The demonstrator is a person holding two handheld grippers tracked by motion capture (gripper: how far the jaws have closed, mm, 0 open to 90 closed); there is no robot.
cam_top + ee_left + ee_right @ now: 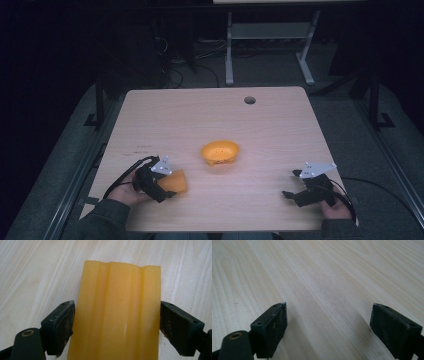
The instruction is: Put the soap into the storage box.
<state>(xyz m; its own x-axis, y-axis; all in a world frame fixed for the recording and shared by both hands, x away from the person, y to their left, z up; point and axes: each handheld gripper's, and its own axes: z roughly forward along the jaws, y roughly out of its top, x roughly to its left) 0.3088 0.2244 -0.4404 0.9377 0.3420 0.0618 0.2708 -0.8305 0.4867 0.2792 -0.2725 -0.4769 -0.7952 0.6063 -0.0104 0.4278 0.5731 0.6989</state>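
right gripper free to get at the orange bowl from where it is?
Probably yes. The right gripper is open and holds nothing, and bare table lies between it and the orange bowl; nothing stands in the way.

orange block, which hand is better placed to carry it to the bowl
Left. The left gripper has the orange block between its fingers, near the orange bowl. The right gripper is open over bare table.
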